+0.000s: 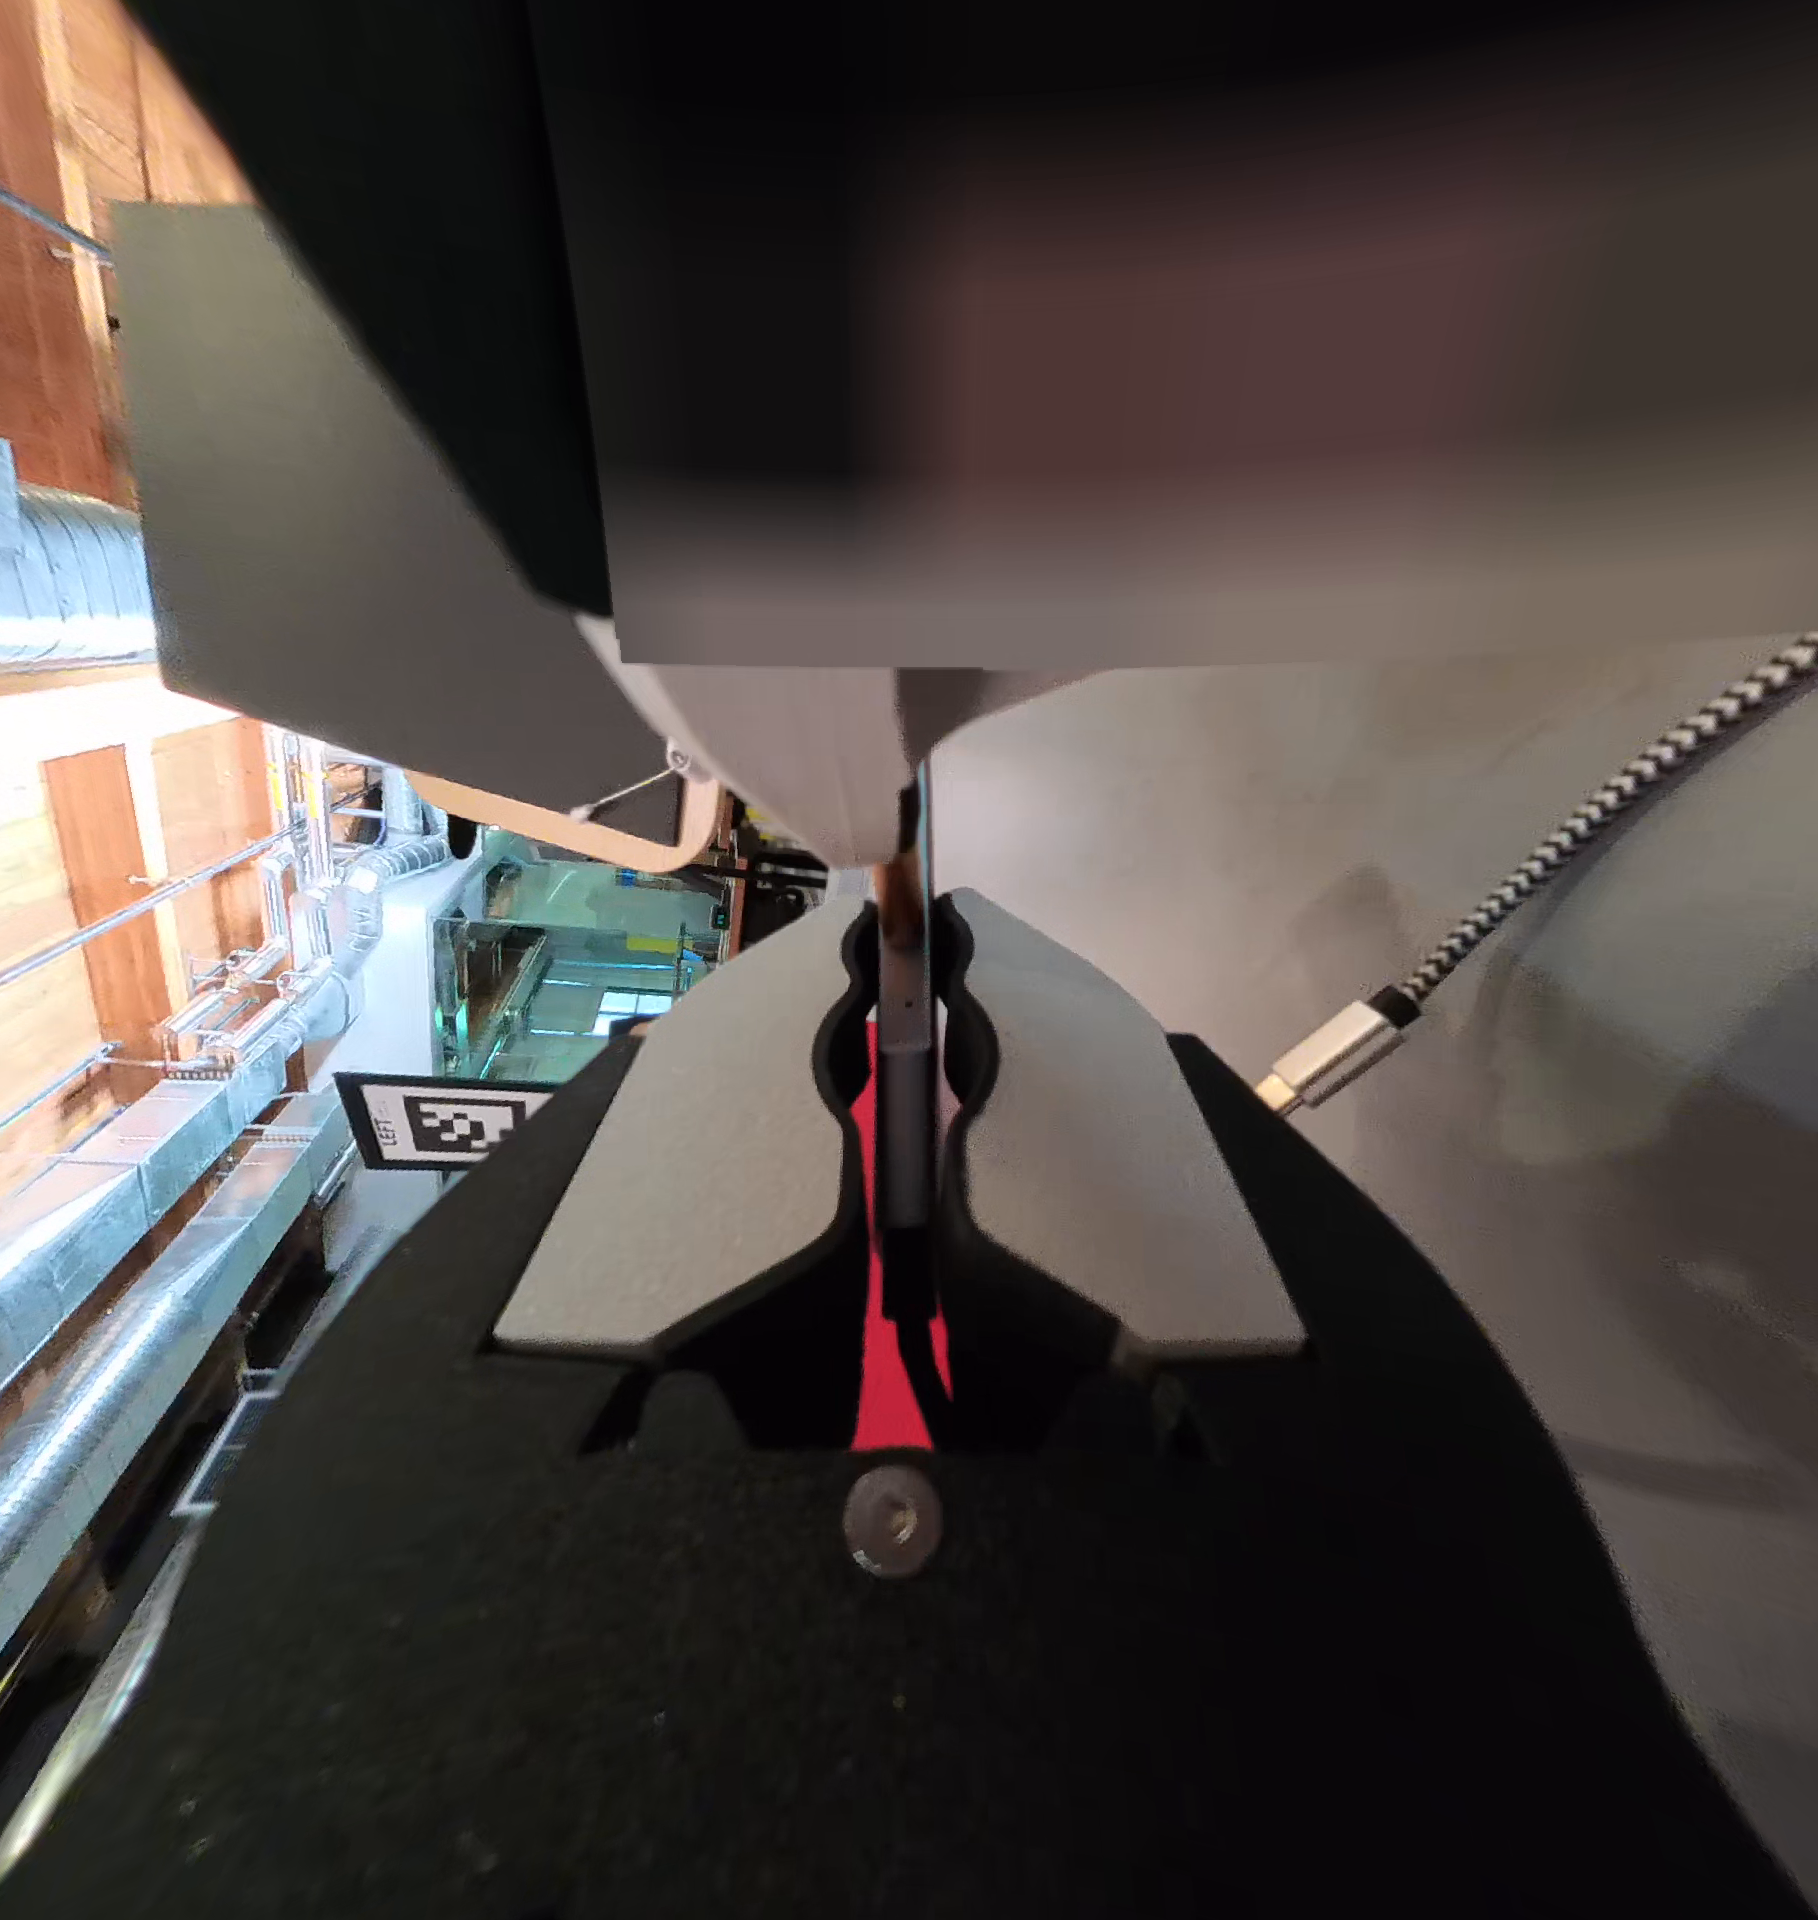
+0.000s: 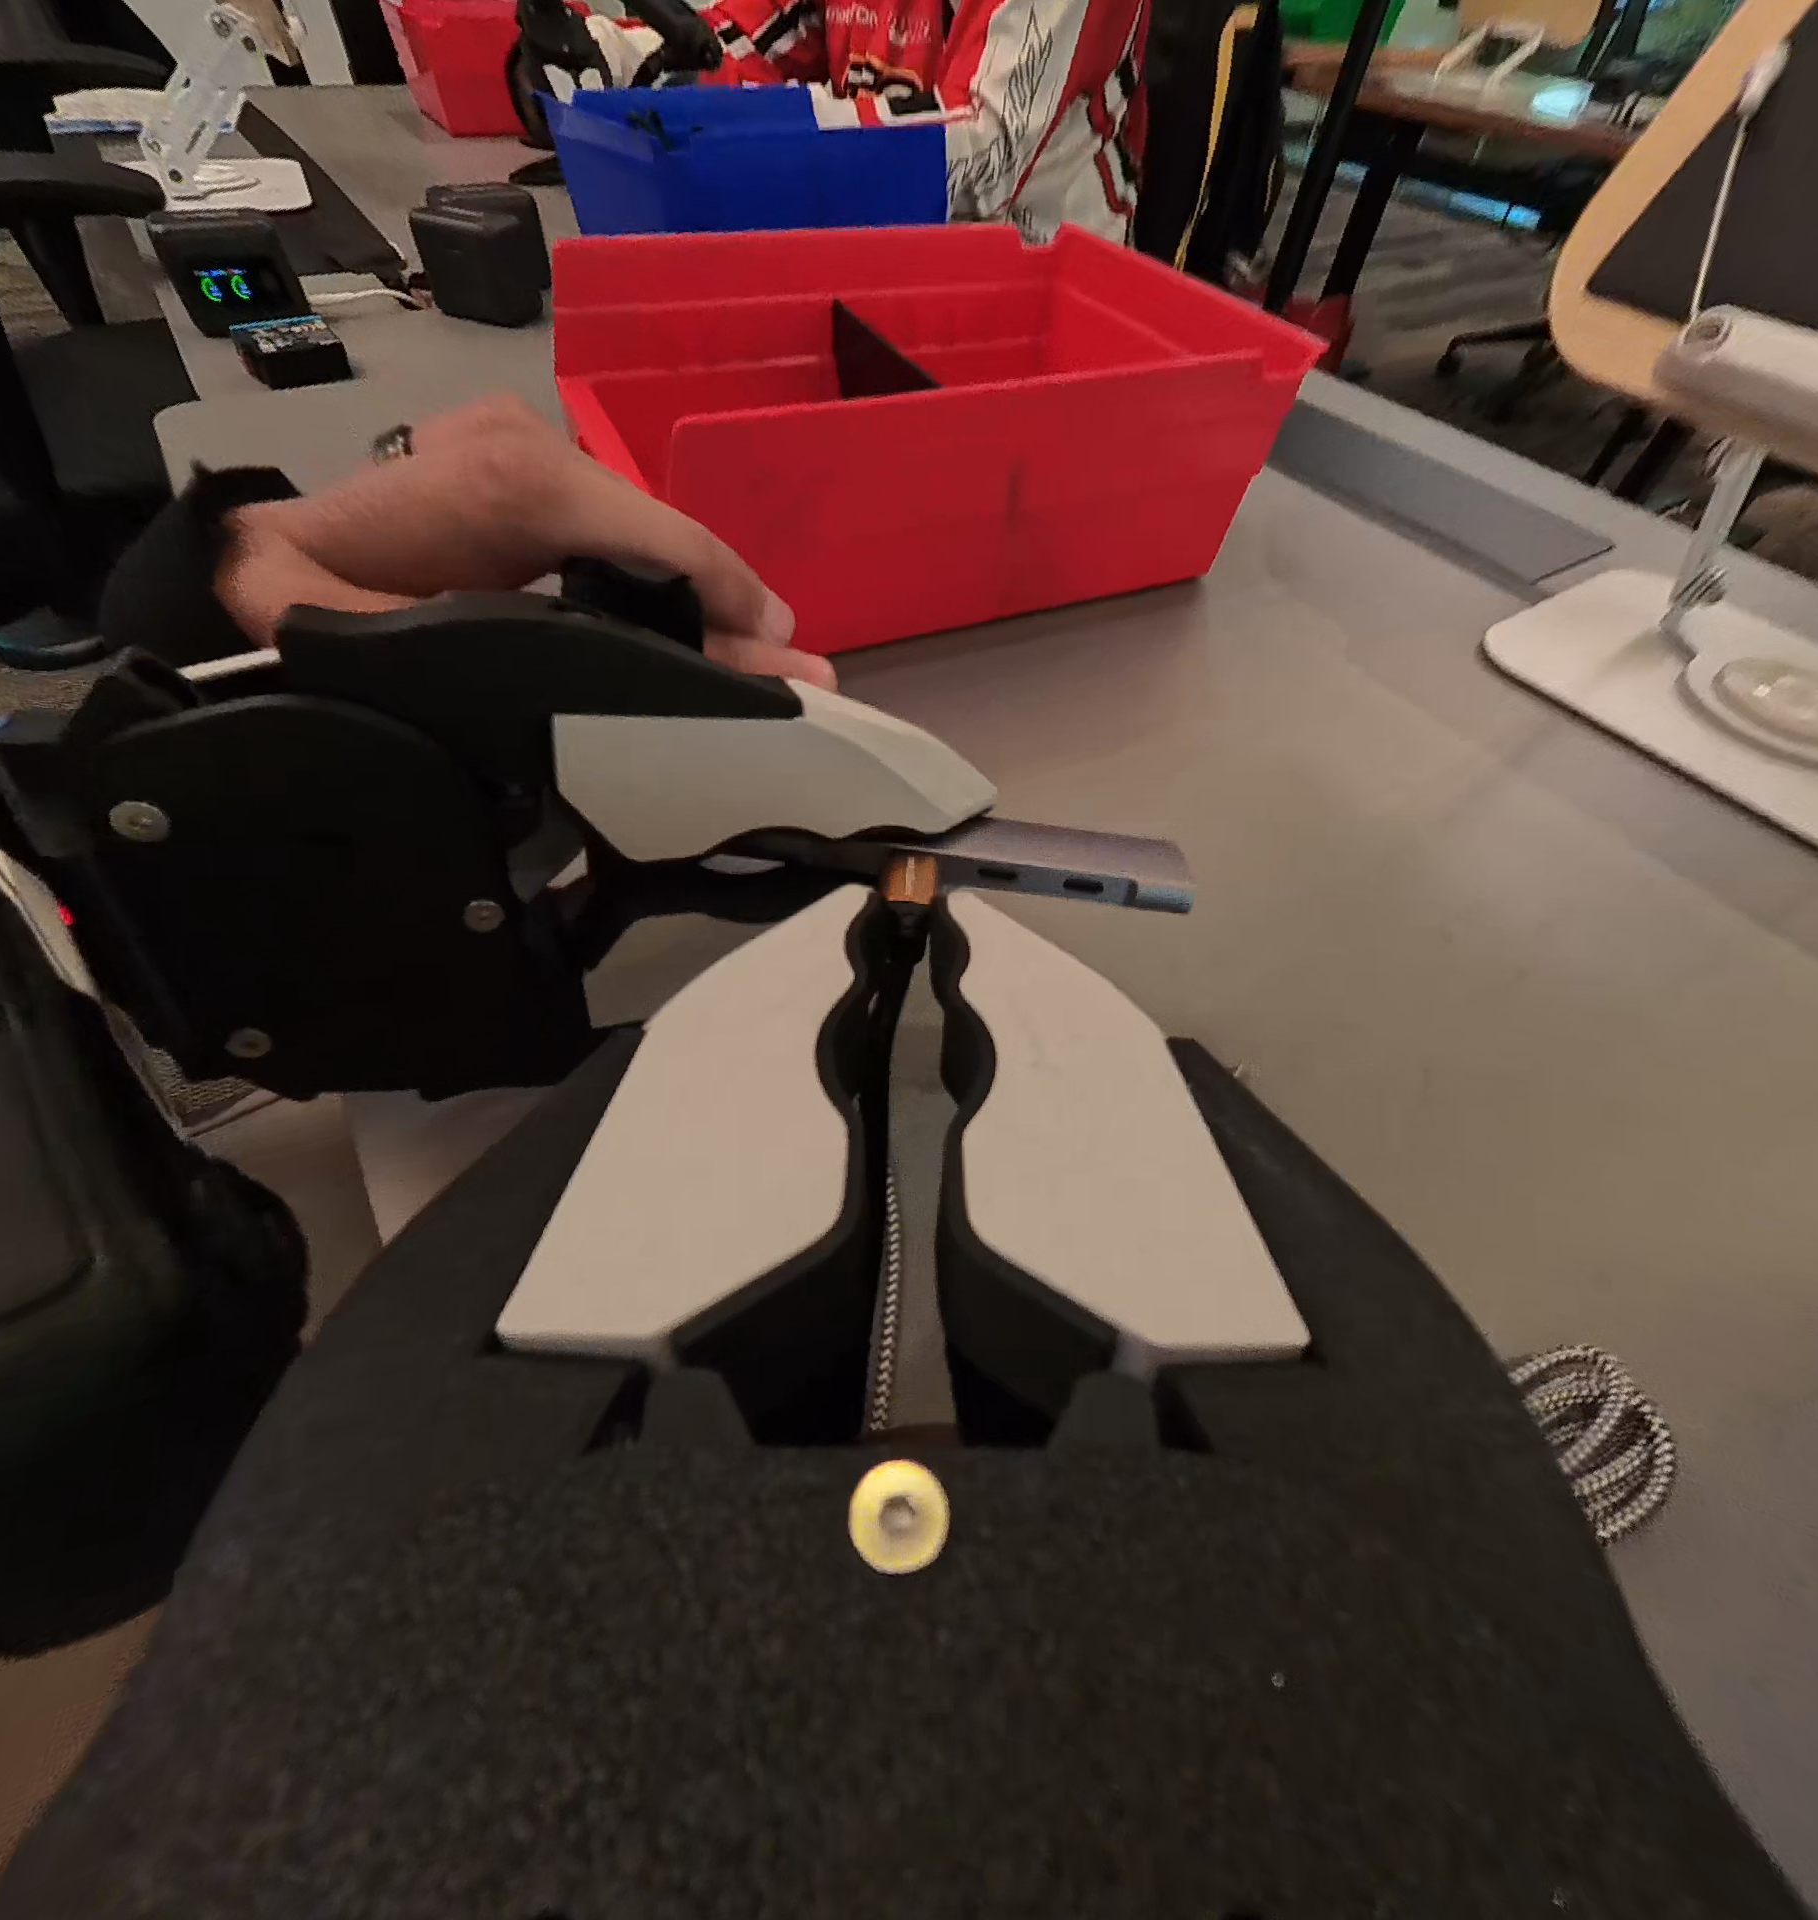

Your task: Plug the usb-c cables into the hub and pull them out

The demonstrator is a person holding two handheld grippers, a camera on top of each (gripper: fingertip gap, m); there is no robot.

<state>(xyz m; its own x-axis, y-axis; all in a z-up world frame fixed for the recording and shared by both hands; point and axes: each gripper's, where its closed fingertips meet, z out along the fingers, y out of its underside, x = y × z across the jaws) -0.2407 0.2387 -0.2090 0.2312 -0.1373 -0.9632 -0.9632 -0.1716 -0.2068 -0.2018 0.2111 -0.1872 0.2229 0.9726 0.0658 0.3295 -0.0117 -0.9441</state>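
My left gripper (image 1: 903, 935) is shut on the flat grey hub (image 1: 903, 1091), seen edge-on between its fingers. In the right wrist view the left gripper (image 2: 936, 826) holds the hub (image 2: 1081, 868) level above the table, with two free ports on its near edge. My right gripper (image 2: 900, 920) is shut on the copper-coloured plug (image 2: 905, 881) of a black-and-white braided cable (image 2: 884, 1299). The plug's tip meets the hub's near edge; how deep it sits is hidden. A second braided cable with a silver plug (image 1: 1336, 1049) lies loose on the table.
A red divided bin (image 2: 936, 416) stands just behind the hub, with a blue bin (image 2: 749, 156) farther back. A white stand base (image 2: 1663, 675) is at the right. A coil of braided cable (image 2: 1596, 1439) lies at the near right. A person's hand (image 2: 489, 530) holds the left gripper. One gripper's finger ends stand about 5 cm off the other's.
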